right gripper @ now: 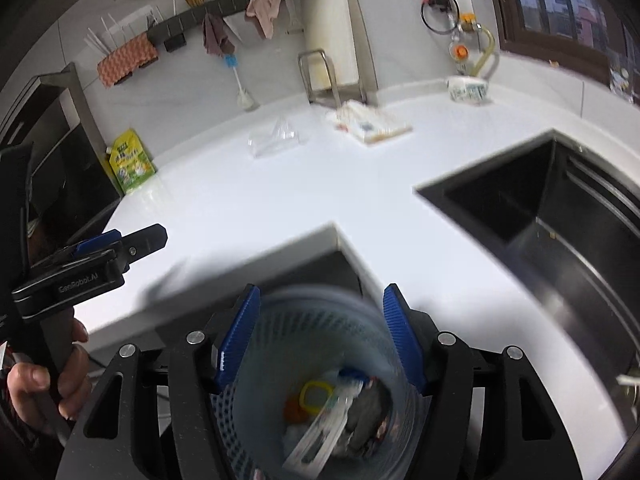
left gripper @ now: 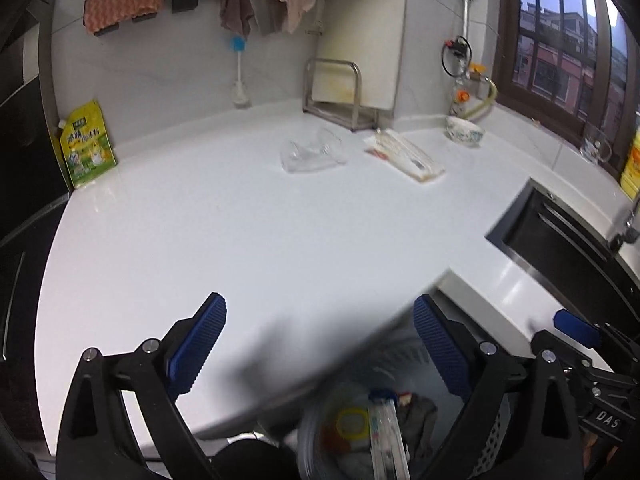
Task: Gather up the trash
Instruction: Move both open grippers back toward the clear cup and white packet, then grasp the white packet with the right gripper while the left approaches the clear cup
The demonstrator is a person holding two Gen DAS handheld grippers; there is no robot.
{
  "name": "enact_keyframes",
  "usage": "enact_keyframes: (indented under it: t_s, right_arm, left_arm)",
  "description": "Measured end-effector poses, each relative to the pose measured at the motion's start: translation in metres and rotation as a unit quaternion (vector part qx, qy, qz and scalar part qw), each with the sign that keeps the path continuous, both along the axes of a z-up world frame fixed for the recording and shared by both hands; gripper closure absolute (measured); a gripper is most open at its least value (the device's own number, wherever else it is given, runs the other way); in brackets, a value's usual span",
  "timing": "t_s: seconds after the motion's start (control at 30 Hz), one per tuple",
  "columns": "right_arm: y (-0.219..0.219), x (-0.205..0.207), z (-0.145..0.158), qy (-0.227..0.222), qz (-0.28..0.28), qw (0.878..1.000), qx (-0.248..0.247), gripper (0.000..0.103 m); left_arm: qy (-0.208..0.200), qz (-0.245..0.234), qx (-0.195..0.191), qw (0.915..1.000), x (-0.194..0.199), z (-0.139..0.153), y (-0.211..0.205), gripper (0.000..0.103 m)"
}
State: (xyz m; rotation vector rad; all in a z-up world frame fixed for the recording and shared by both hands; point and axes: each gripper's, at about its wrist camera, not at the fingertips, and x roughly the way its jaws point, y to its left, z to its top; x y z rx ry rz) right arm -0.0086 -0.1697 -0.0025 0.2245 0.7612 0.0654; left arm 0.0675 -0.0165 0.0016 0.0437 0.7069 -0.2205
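Perforated plastic trash basket [right gripper: 320,364] sat below counter [right gripper: 280,192] edge, holding wrappers, yellow ring. Right gripper [right gripper: 320,336] hovered above basket, jaws released, empty. Left gripper [left gripper: 320,344] over counter edge, jaws released. Clear crumpled plastic [left gripper: 312,156] and flat packet [left gripper: 404,154] lay far back on smooth white counter; broad bare span between. Dark sink [right gripper: 560,232] right.
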Motion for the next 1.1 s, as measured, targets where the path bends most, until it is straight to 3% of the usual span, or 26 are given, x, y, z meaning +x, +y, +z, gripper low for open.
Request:
enact_keyframes:
  t_s: [0.47,0.73,1.1]
  right_arm:
    - [-0.035,0.133,0.027,-0.008,0.005,0.999,-0.038,0.038]
    - [-0.046,0.212,0.018,0.005,0.012,0.998,-0.06,0.038]
    - [-0.059,0.292,-0.015,0.039,0.012,0.995,-0.089,0.037]
  left_arm:
    - [-0.025,0.02,-0.003,0.9995,0.125,0.013,0.003,0.007]
    - [-0.012,0.034,-0.006,0.9993,0.18,0.001,-0.006,0.007]
    - [-0.01,0.041,-0.006,0.9991,0.216,-0.008,-0.02,0.007]
